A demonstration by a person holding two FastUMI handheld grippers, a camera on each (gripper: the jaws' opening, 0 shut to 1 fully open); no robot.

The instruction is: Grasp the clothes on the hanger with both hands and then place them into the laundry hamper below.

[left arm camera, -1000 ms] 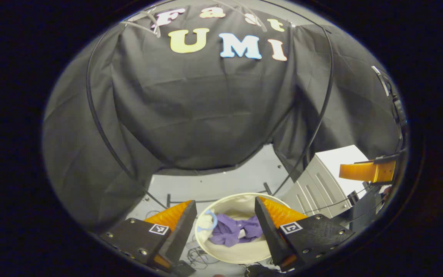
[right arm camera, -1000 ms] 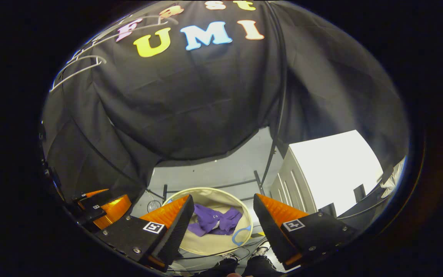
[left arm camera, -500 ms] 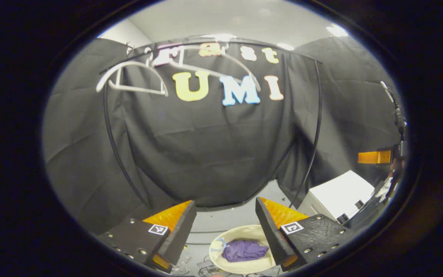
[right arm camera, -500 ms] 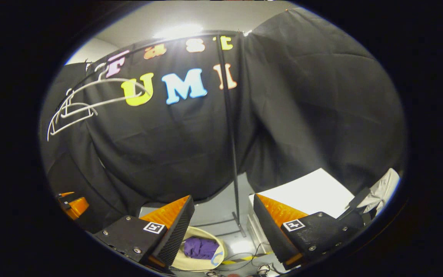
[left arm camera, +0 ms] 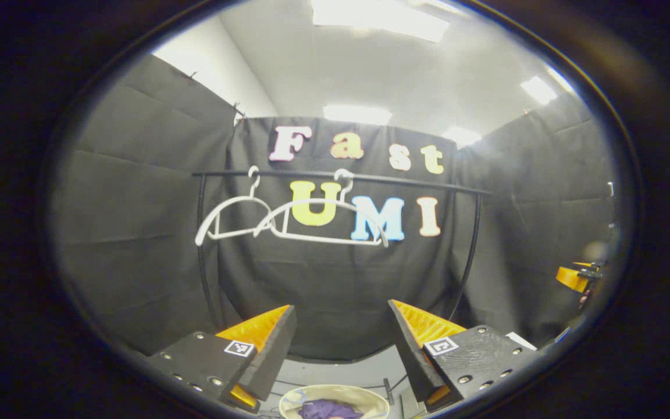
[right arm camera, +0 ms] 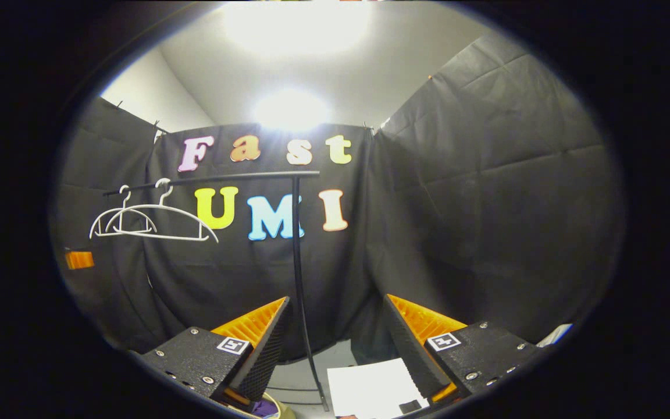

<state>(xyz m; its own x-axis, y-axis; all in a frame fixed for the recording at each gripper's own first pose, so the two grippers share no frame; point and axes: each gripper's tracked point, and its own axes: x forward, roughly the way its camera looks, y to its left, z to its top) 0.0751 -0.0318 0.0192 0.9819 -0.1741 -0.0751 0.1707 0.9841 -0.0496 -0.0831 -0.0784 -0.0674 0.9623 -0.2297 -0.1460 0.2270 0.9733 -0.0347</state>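
Observation:
The purple clothes point(left arm camera: 326, 410) lie inside the cream laundry hamper point(left arm camera: 364, 397) on the floor, low in the left gripper view. In the right gripper view a sliver of the hamper point(right arm camera: 280, 412) and the purple clothes point(right arm camera: 260, 407) peeks past my left-hand finger. Two bare white hangers point(left arm camera: 288, 224) hang on the black rail point(left arm camera: 405, 181); the same hangers point(right arm camera: 149, 224) sit at upper left in the right gripper view. My left gripper point(left arm camera: 342, 306) is open and holds nothing. My right gripper point(right arm camera: 338, 298) is open too, level with the wall.
The rail's upright pole point(right arm camera: 300, 291) stands just ahead of the right gripper. A white box point(right arm camera: 370, 393) rests on the floor beside it. The other gripper point(left arm camera: 573, 278) shows at the far right of the left gripper view, and at the far left as the other gripper point(right arm camera: 79, 259).
Both grippers have risen and tilted up from over the hamper. The hamper with the clothes slid to the bottom of both views; the rail, hangers and ceiling came into sight.

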